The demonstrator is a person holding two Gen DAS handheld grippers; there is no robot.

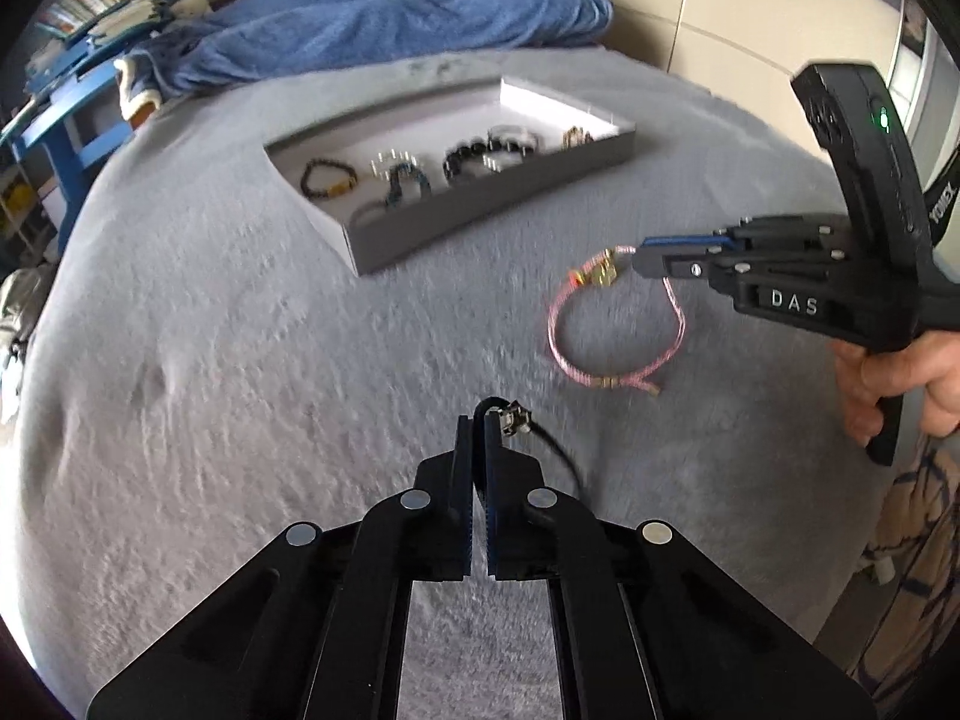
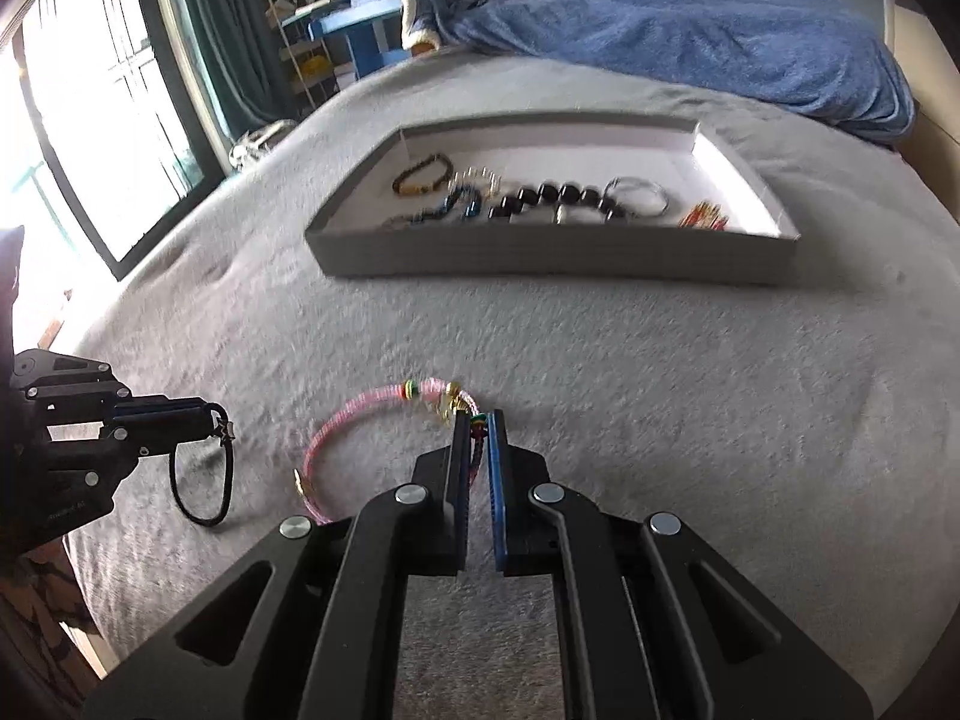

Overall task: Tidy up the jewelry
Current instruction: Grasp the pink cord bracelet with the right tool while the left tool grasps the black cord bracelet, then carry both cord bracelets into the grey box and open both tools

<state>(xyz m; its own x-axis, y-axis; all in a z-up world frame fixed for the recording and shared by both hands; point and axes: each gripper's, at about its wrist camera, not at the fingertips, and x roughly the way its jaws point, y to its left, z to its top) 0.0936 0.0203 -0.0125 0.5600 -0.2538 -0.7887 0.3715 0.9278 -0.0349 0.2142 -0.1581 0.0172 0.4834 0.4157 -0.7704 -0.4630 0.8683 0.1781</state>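
A grey tray [image 1: 480,210] with a white inside sits on the grey bedspread and holds several bracelets; it also shows in the right wrist view [image 2: 540,258]. My left gripper [image 1: 478,420] is shut on a black cord bracelet [image 1: 558,450] with a small metal charm, also seen hanging from it in the right wrist view [image 2: 201,480]. My right gripper [image 2: 478,420] is shut on a pink cord bracelet [image 2: 342,426] with gold and coloured beads. In the left wrist view the right gripper [image 1: 639,261] holds that pink bracelet [image 1: 612,354] above the bed, right of the tray.
A blue blanket [image 1: 390,18] lies bunched behind the tray. A blue shelf unit [image 1: 66,120] stands off the bed's far left. A window [image 2: 90,120] is at the left in the right wrist view. The grey bedspread [image 1: 240,390] spreads in front of the tray.
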